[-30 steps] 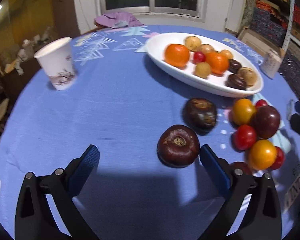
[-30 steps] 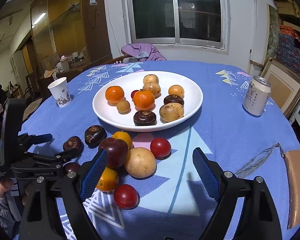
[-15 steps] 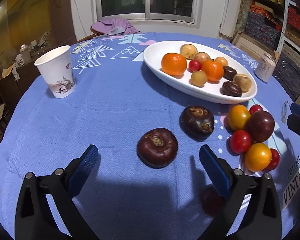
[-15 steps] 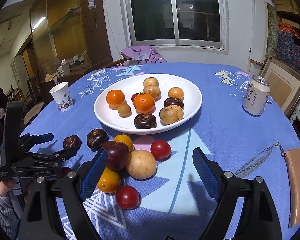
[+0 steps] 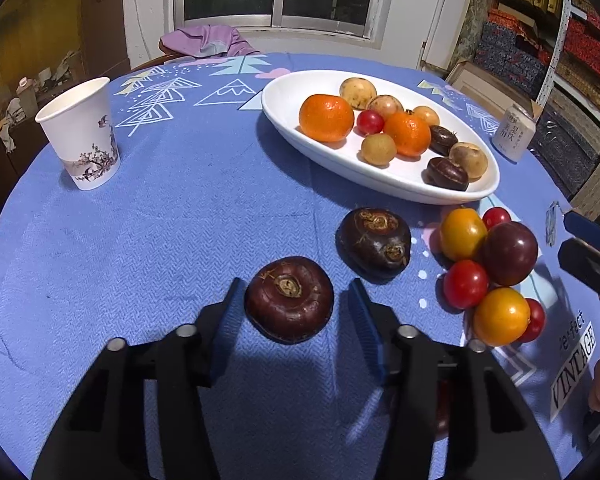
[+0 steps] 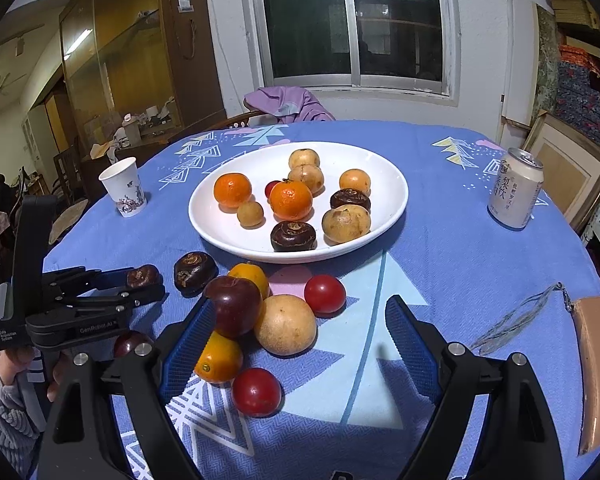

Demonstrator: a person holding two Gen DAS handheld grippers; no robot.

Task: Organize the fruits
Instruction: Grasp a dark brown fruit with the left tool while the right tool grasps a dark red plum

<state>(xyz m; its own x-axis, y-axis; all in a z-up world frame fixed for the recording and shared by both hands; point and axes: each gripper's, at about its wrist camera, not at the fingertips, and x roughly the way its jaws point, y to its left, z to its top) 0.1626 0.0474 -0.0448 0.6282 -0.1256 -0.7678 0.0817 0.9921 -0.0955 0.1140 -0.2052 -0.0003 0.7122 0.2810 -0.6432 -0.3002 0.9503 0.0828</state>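
A white oval plate (image 5: pixel 296 92) (image 6: pixel 384 168) on the blue cloth holds oranges, brown round fruits, dark water chestnuts and a small tomato. My left gripper (image 5: pixel 296 300) has its jaws narrowed around a dark water chestnut (image 5: pixel 289 298) (image 6: pixel 142 275) lying on the cloth, with small gaps still showing at both pads. A second water chestnut (image 5: pixel 374 242) (image 6: pixel 195 266) lies just beyond. My right gripper (image 6: pixel 296 332) is open over a cluster of a dark plum (image 6: pixel 236 304), a tan round fruit (image 6: pixel 286 324), tomatoes and yellow-orange fruits (image 5: pixel 500 316).
A paper cup (image 5: pixel 82 134) (image 6: pixel 124 186) stands at the far left. A drink can (image 6: pixel 514 188) (image 5: pixel 514 132) stands at the right. A tan pouch with a cord (image 6: pixel 594 364) lies at the right edge. A chair with purple cloth (image 6: pixel 284 102) stands behind the table.
My left gripper has moved in around the near water chestnut and its jaws have narrowed from wide open to close beside it. My right gripper has stayed open and almost still.
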